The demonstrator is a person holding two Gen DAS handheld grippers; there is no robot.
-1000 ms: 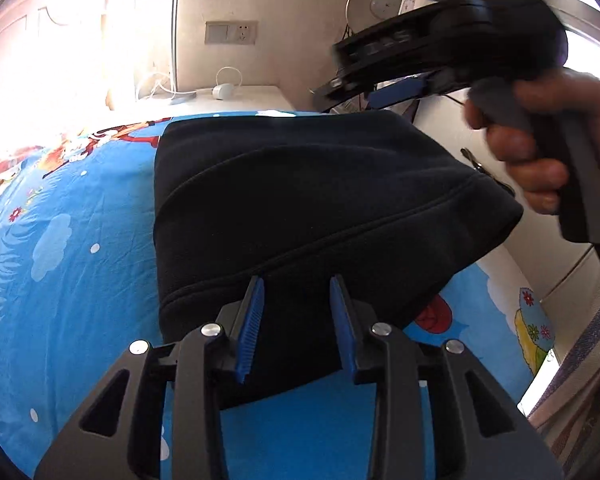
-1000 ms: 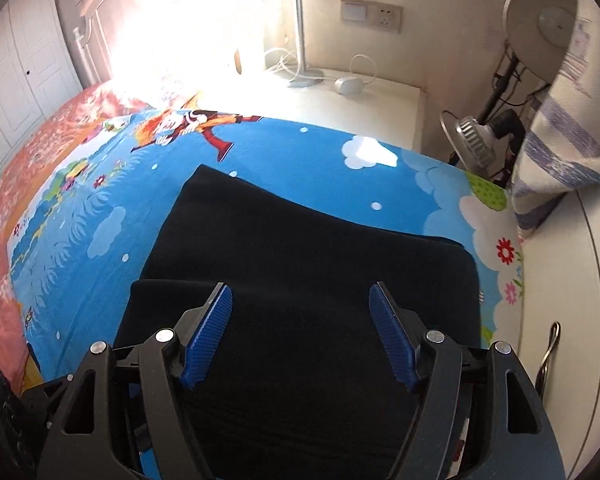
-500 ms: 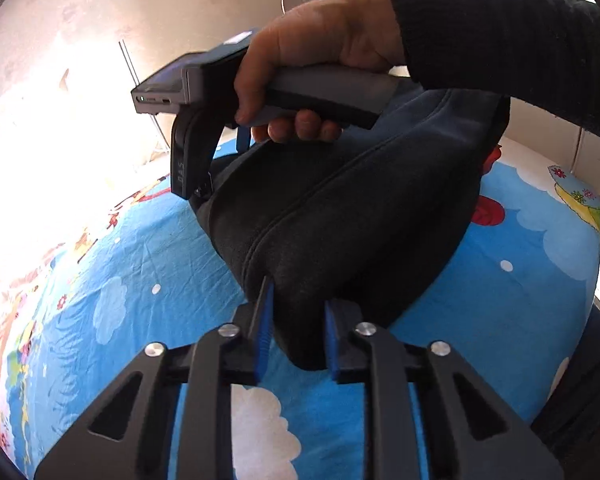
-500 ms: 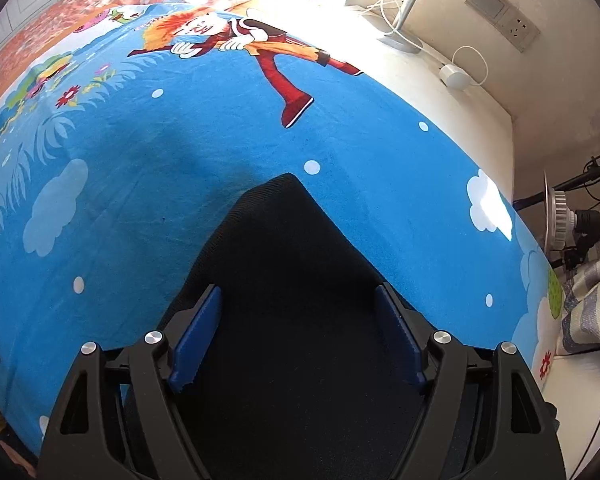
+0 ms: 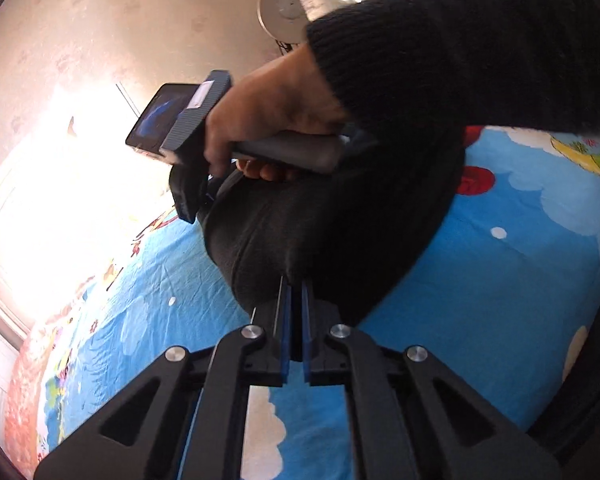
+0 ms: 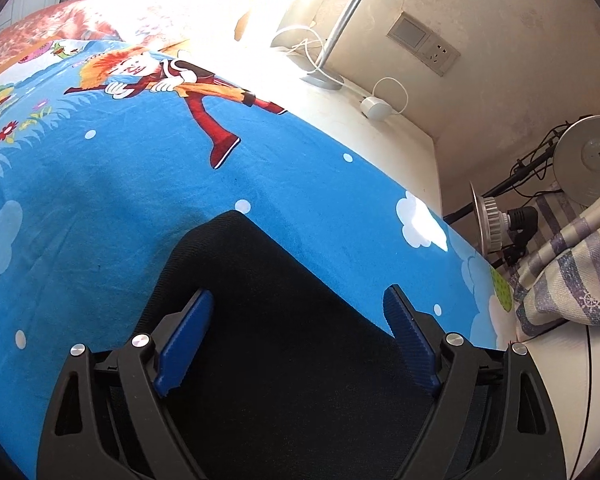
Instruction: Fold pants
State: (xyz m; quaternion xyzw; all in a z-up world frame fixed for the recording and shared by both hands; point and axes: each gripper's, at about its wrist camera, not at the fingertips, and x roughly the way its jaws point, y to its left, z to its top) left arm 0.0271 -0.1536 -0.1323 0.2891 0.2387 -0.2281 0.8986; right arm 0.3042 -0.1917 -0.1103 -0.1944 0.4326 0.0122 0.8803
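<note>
Compared with a second ago, the left claw has gone from straddling the hem with a gap to fully pinched, its blue pads clamped on a fold of the black pants. The right claw has dropped from above the fabric to low over it, and its jaws have just been opening wider; now they're spread well apart with the cloth lying between them, pads not pressing on it.

The pants sit bunched up on the bed, on the blue cartoon sheet, close to the bed's edge by the white side cabinet. In the right wrist view a corner of the black fabric pokes out past the open jaws toward the middle of the bed.

From the left wrist view you can see the person's right hand in a black knit sleeve wrapped round the other tool's handle, right over the pants.
</note>
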